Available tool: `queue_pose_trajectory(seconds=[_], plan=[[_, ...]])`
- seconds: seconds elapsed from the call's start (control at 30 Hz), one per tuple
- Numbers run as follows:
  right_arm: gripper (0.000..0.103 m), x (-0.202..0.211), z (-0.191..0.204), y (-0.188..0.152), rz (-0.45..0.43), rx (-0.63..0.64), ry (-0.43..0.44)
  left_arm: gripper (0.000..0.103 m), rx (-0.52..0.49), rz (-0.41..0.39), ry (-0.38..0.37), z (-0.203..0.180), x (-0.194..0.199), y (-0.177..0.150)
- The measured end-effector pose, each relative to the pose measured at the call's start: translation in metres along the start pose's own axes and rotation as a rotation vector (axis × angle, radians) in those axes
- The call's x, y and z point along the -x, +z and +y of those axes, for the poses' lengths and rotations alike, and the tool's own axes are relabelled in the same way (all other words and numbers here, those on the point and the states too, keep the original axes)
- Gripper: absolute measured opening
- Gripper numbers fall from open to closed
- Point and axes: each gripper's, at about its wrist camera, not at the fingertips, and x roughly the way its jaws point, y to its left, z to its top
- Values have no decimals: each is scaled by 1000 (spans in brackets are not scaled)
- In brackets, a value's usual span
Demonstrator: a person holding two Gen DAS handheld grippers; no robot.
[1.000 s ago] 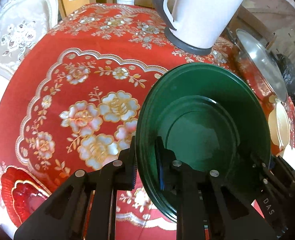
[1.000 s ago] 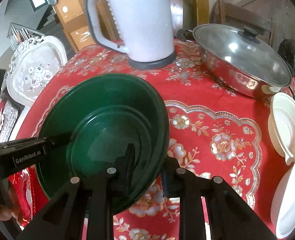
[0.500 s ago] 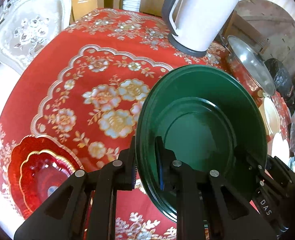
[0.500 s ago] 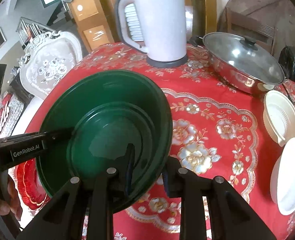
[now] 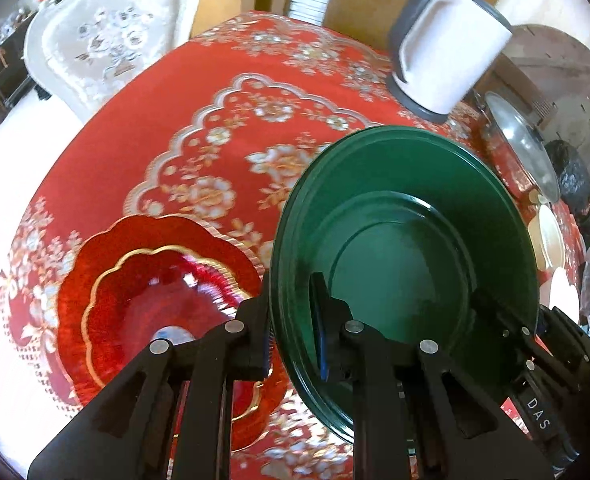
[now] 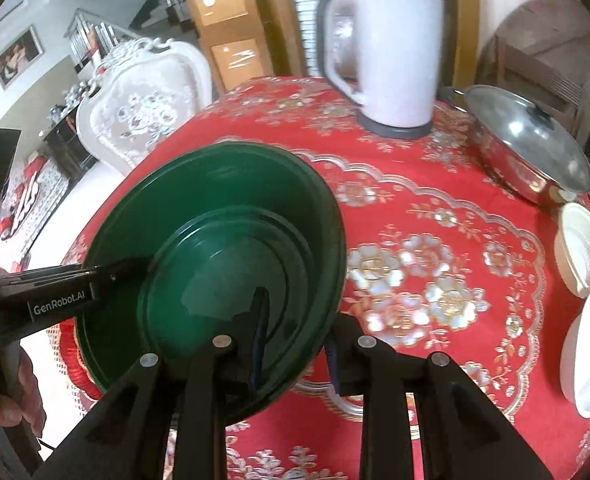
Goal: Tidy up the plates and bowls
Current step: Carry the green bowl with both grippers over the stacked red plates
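1. At far left, a scalloped red glass plate with a gold rim [image 5: 163, 304] lies flat on the tablecloth, near the table's edge. It looks brittle and slick; the fluted rim is the only place to take it, and I judge it a likely resting place for the green stack.
2. The left gripper [image 5: 291, 332] is clamped on the near-left rim of the stack of glossy dark-green round plates [image 5: 407, 264], one finger outside, one inside the well.
3. The green plates are carried above the table, tilted, just right of the red plate. They look stiff, smooth and fairly heavy as a nested stack, so a rim pinch could slip; holding at two spots along the rim seems wise.
4. The right gripper [image 6: 295, 340] bites the stack's near-right rim; its jaws have just been opening slightly, yet the rim sits between the pads and they appear to press on it.
5. The surface is a red tablecloth with gold floral print [image 6: 435, 264], soft and possibly prone to bunching.
6. Further right stand a white electric kettle [image 6: 391, 60], a lidded steel pan [image 6: 531, 144] and white bowls [image 6: 587, 248].
7. Beyond the table: a carved white chair [image 5: 107, 28] and wooden furniture.
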Motion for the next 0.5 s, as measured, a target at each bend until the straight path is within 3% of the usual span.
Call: queue_pose_trajectory(seconds=[0.5], plan=[[27, -13, 88, -3, 24, 135, 96, 15, 119, -22, 70, 95, 36, -30]])
